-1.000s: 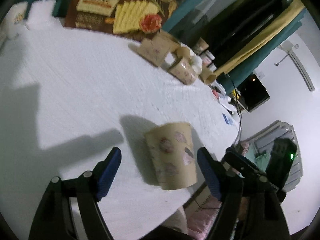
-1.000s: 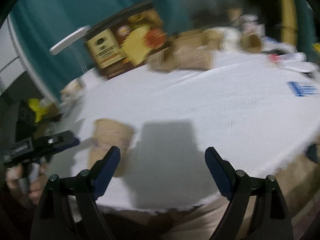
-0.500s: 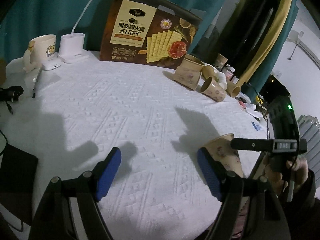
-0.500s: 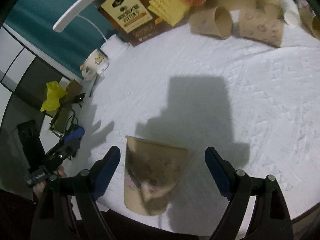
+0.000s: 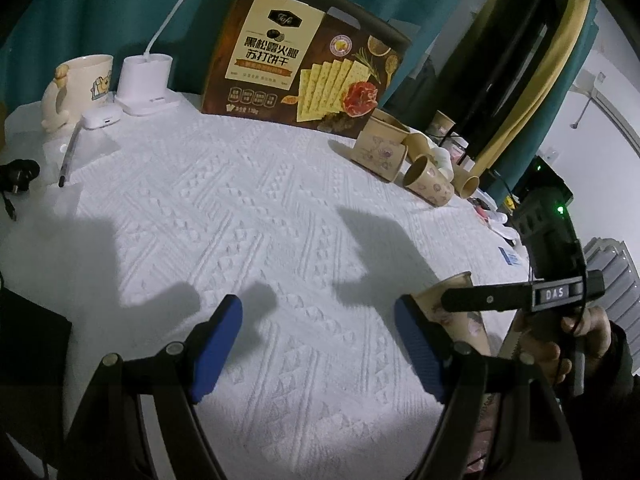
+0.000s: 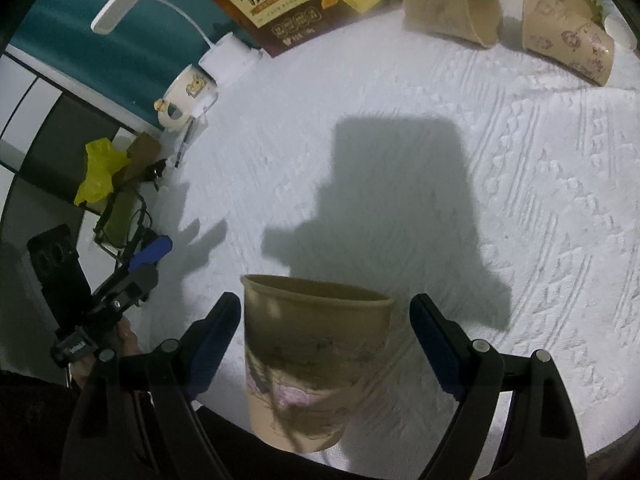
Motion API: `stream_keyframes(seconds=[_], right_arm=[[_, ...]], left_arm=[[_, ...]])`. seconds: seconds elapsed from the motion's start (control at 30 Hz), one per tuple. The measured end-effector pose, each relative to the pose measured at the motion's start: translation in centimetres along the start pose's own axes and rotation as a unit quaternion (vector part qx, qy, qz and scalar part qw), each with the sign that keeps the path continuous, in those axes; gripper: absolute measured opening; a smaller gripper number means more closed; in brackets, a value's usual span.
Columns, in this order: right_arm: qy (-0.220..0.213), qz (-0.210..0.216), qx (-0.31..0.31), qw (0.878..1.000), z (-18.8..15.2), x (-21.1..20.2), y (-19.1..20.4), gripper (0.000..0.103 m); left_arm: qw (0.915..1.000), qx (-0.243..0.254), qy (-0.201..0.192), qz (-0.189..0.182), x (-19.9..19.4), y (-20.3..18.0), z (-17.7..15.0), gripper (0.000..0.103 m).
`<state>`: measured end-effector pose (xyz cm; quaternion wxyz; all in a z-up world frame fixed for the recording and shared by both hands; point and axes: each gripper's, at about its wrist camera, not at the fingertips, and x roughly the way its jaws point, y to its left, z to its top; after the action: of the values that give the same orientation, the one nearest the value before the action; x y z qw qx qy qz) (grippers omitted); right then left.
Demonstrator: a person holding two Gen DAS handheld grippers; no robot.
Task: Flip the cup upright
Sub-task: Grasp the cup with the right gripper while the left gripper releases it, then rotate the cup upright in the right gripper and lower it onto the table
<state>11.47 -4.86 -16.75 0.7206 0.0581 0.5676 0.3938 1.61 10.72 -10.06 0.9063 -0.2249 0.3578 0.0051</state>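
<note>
The brown printed paper cup (image 6: pixel 316 364) stands rim-up between the wide-open, non-contacting jaws of the right claw (image 6: pixel 325 348) at the near worktop (image 6: pixel 400 160) edge; the left claw (image 5: pixel 318 344), open and empty, lies farther.

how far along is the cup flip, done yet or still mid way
Nearly done, it seems. The paper cup stands near the table's front edge, rim up. In hand: the right tongs straddle it, open, pads apart from its wall. The left tongs are open and empty. Left: pull the right tongs clear.
</note>
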Motion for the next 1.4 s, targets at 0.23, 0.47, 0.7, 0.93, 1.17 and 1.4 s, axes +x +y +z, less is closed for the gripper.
stream_keyframes(seconds=[0.23,0.47,0.7,0.93,1.17,1.4], right_arm=[[0.015,0.007,-0.012,1.0,-0.1,0.7,0.5,0.066],[-0.042,0.002,-0.04,0.998,0.4,-1.1,1.6,0.065],[-0.152,-0.063,-0.092,0.982,0.5,-3.4,2.6,0.065],[-0.257,-0.165,-0.145,0.941,-1.5,-3.1,3.4,0.065],[-0.294,-0.167,-0.124,0.933,-3.9,-3.1,2.4,0.065],[-0.316,-0.174,-0.142,0.922,-7.0,-3.4,3.2,0.065]], left_arm=[[1.0,-0.003,0.005,-0.004,0.3,0.3,0.0,0.079],[1.0,-0.003,0.004,-0.001,0.2,0.2,-0.1,0.079],[1.0,0.0,0.002,0.0,-0.1,-0.1,-0.4,0.079],[1.0,0.003,0.001,0.004,-0.4,-0.3,-0.9,0.079],[0.9998,0.015,0.006,0.007,-0.4,-1.3,-1.9,0.079],[0.9995,0.028,-0.008,0.01,-1.0,-2.6,-2.6,0.079]])
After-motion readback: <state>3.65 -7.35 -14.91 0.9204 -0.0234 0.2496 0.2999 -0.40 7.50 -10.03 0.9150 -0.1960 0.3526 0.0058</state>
